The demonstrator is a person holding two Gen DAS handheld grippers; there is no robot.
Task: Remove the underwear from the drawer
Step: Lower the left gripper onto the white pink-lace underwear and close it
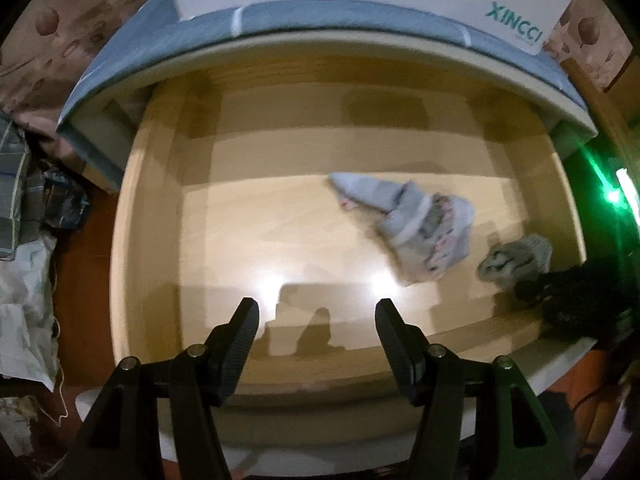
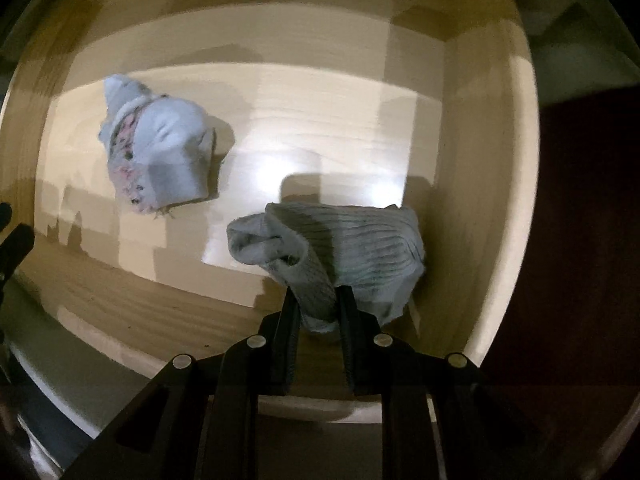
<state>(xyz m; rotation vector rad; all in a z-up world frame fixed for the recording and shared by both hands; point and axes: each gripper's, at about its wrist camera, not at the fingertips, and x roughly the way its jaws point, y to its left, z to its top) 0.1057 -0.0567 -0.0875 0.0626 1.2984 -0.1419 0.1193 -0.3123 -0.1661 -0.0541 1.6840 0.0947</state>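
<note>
The right gripper [image 2: 316,304] pinches a grey ribbed underwear [image 2: 352,248] over the wooden drawer [image 2: 320,120]. A blue flowery underwear [image 2: 160,148] lies apart, to the left.

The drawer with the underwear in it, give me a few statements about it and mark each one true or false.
1. The right tongs are shut on the ribbed grey underwear. True.
2. The left tongs hold the floral-trimmed underwear. False: they are open and hold nothing.
3. The floral-trimmed underwear lies on the floor of the drawer. True.
4. The two garments are piled together. False: bare wood shows between them.
5. The drawer is shut. False: it is pulled open.
</note>
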